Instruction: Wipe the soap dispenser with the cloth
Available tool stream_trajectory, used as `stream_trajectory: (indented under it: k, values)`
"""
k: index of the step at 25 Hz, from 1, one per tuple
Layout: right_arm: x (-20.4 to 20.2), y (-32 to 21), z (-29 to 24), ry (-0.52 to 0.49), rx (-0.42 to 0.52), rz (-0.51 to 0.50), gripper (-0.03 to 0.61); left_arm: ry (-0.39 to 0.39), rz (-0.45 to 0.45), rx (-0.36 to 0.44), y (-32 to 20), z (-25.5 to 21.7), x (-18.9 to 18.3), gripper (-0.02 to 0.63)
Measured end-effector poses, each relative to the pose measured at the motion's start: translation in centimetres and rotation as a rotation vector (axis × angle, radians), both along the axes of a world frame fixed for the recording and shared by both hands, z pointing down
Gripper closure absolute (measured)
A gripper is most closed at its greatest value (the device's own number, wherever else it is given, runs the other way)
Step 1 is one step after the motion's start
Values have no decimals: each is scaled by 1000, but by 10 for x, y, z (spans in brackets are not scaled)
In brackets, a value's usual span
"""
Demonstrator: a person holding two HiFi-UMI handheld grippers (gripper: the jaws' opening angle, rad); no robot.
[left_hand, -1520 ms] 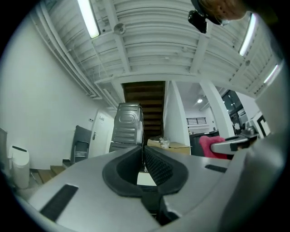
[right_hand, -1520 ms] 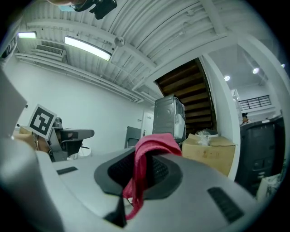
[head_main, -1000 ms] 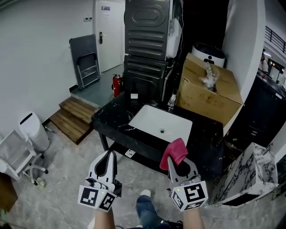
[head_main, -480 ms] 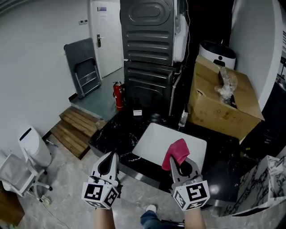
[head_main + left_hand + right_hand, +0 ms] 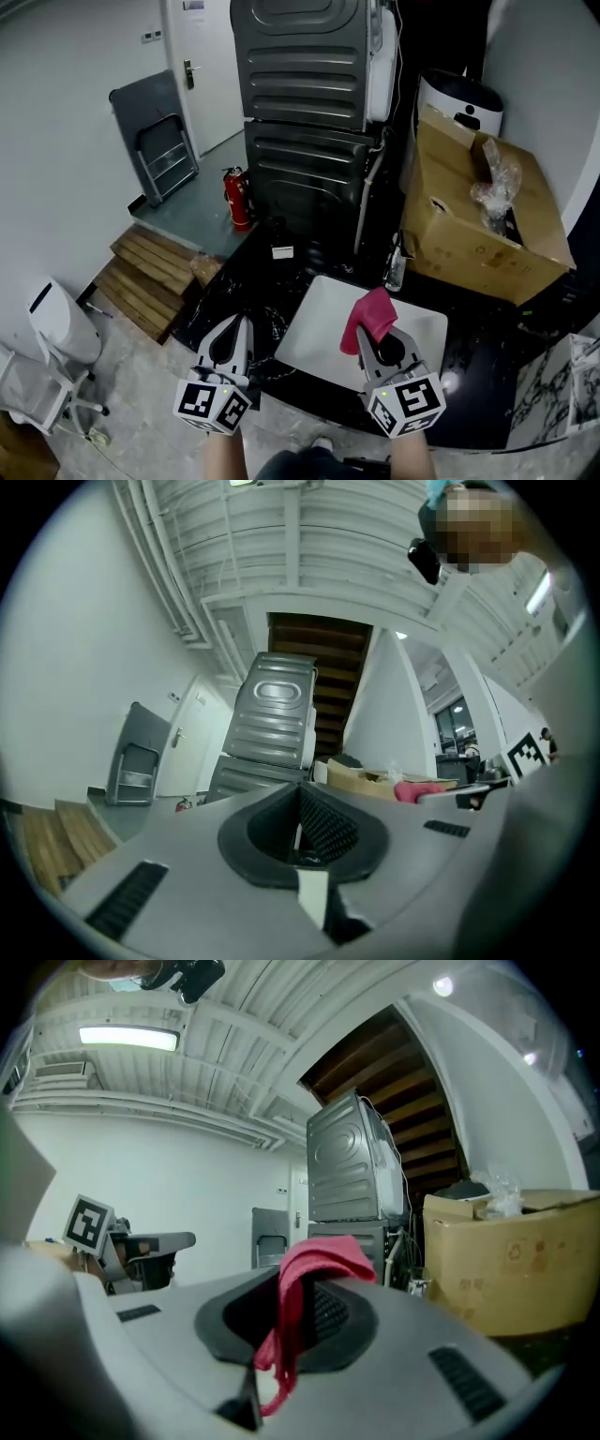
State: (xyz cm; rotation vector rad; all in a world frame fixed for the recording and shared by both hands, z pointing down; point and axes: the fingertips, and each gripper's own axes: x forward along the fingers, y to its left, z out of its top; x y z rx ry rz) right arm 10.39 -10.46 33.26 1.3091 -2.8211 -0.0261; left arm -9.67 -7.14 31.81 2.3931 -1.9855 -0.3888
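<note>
— Cloth, where is it?

— In the right tool. The cloth is red. The two jaws are closed tight on it. A bunch of it sticks out past the tips, toward 12 o'clock. A thin bit hangs down between the jaws.

— And the left tool?

— Its jaws are closed all the way. There is nothing in them, and it touches nothing.

— Where are the two tools?

— Side by side, both up in the air, by the near edge of the black table. The white sink is set in that table. The left tool is at 8 o'clock from the sink. The right tool shows in front of the sink's near right part.

— Where is the soap dispenser?

— It stands on the table at the far right corner of the sink, at 1 o'clock from the right tool. It is a small clear bottle and hard to see well. The cloth is well apart from it.

— What is near the bottle?

— A brown cardboard box is just beside it, at 2 o'clock. Two dark machines, one on top of the other, are at 11 o'clock from it. A red fire extinguisher stands on the floor at 10 o'clock from the sink.
</note>
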Motion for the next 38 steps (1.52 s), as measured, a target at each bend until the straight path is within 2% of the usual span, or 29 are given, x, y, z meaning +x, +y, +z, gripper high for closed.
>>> stream_trajectory:
  k: [2, 6, 9, 11, 17, 23, 28, 33, 36, 38]
  values:
    - [-6, -8, 2, -54, -36, -16, 532, -4, 24, -4, -17, 6, -4, 600]
    - [-18, -22, 1, -184, -73, -44, 532, -62, 60, -34, -54, 21, -15, 600]
    - [-33, -41, 9, -128, -72, -26, 532, -101, 100, -69, -92, 33, -27, 595]
    - [-42, -54, 13, -91, -76, -3, 532, -125, 138, -96, -121, 42, -34, 567]
    - [-59, -95, 26, -11, -98, 78, 531, -171, 257, -157, -211, 65, -43, 425]
    - [-67, -123, 44, 33, -144, 151, 531, -171, 318, -213, -293, 95, -44, 430]
    - [-62, -138, 60, 70, -184, 215, 531, -191, 342, -248, -339, 115, -38, 434]
    - [-58, -145, 71, 95, -212, 254, 531, -223, 341, -246, -361, 125, -35, 458]
    - [-59, -147, 74, 107, -223, 262, 531, -241, 323, -228, -365, 125, -38, 511]
    - [-60, -147, 76, 115, -226, 258, 531, -243, 328, -222, -367, 125, -38, 517]
